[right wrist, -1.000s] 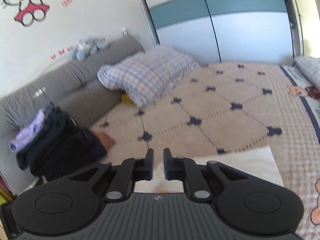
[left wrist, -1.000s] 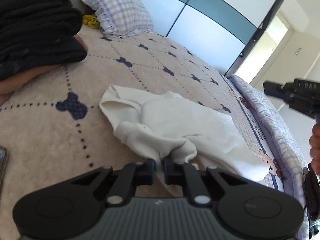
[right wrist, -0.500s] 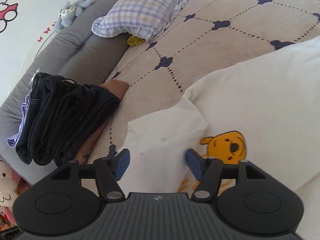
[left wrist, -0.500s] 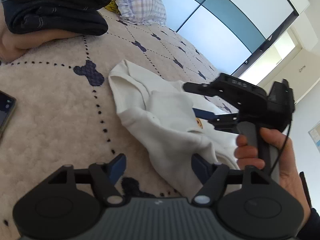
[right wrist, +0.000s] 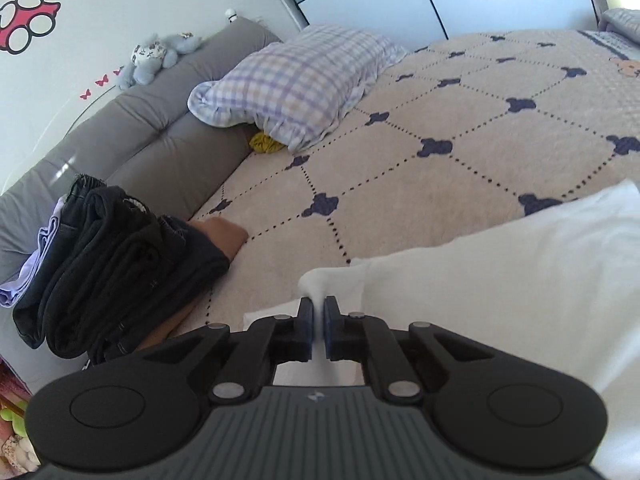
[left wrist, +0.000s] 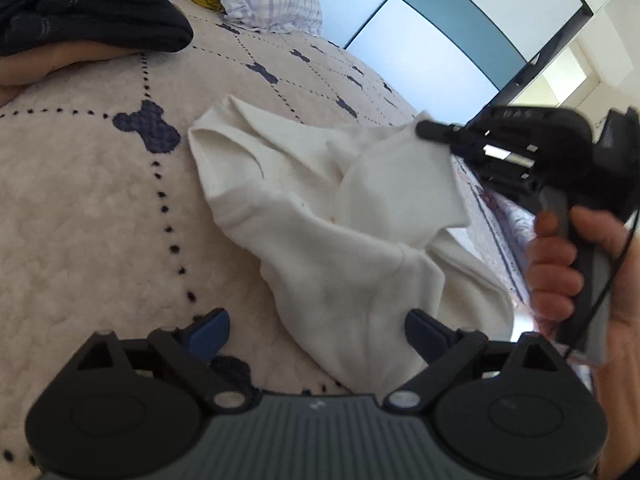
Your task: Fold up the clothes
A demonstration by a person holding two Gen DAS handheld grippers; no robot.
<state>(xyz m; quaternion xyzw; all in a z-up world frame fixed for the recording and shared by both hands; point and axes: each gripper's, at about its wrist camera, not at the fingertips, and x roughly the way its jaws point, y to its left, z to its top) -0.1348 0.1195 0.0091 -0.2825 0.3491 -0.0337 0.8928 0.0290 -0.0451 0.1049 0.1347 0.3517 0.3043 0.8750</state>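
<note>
Fold in progress: white garment on the bed.
Left gripper fingers wide, closing astride the near hem, not pressing; right gripper pinches a raised corner. Advise lifting evenly. Only the right view shows the dark folded stack.

The white garment is soft, matt knit cloth, smooth-faced and creased; the bedspread under it is a nubby, fleecy beige fabric with dark stitched dots and tufted navy motifs; the checked pillow is thin woven cotton with a frilled edge. The headboard is grey padded cloth, matt and tufted; the folded dark clothes look like heavy matt fabric; the left gripper is matt black plastic with a ribbed grey body, bare metal pins and blue rubbery pads; the wardrobe doors are smooth and glossy.
</note>
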